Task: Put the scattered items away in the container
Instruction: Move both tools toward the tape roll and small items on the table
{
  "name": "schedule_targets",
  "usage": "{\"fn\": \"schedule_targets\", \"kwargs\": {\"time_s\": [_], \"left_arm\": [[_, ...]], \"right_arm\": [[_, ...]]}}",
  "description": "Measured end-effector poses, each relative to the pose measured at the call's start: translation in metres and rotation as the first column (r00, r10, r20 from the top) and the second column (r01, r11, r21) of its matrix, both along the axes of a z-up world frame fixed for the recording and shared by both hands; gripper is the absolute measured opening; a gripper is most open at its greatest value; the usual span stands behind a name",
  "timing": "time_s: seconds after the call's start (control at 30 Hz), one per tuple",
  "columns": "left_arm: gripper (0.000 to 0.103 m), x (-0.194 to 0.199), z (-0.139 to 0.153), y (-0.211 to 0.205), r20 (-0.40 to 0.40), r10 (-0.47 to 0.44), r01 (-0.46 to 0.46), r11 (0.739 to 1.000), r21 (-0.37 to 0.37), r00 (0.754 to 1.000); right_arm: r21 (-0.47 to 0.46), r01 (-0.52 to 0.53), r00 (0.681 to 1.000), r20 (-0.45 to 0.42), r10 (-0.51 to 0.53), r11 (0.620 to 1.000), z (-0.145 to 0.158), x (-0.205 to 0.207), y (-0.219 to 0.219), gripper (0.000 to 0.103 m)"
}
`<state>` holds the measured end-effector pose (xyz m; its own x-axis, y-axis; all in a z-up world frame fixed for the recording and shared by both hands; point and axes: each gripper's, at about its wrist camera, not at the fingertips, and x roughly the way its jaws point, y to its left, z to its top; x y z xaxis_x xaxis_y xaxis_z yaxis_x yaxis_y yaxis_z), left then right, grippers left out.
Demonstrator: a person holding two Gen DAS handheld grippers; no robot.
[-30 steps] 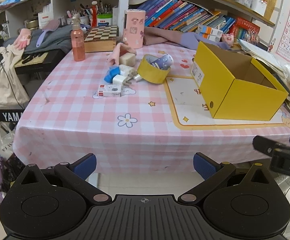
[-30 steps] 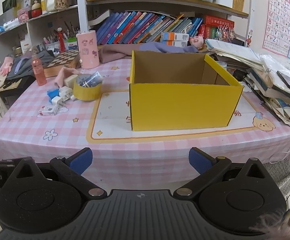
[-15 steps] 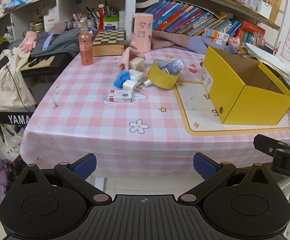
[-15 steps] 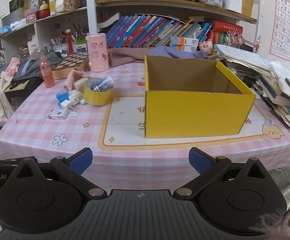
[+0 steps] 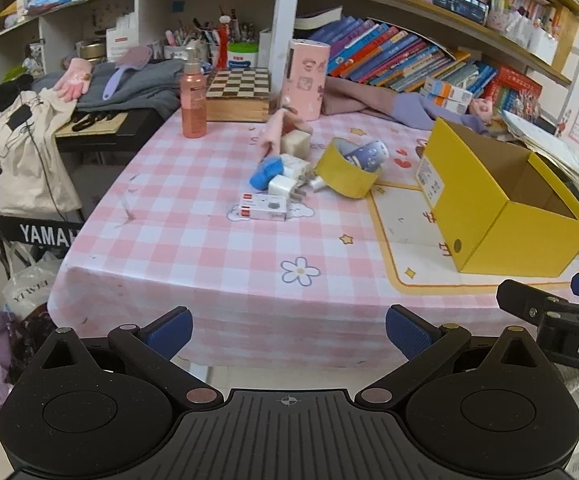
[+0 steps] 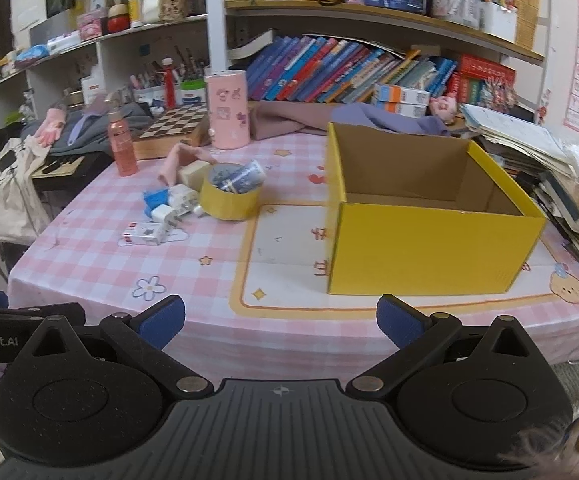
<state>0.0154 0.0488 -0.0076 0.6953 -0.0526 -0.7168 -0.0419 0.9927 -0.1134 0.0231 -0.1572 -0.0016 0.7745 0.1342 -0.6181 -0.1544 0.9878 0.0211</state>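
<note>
Both wrist views face the table (image 5: 249,248) from its near edge.

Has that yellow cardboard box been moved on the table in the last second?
No. The yellow cardboard box still sits on the same corner of the white mat with the orange border; only the cameras shifted, so it appears elsewhere in the picture.
</note>
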Motion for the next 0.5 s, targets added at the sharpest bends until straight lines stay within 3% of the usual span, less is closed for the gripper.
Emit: {"fn": "schedule_targets", "kwargs": {"time_s": [0.5], "left_arm": [[0.103, -0.007, 0.002, 0.021, 0.02, 0.083, -0.084, 0.996, 0.021, 0.996]], "right_arm": [[0.039, -0.072, 0.997, 0.006, 0.072, 0.997, -0.002, 0.008, 0.018, 0.101]]}}
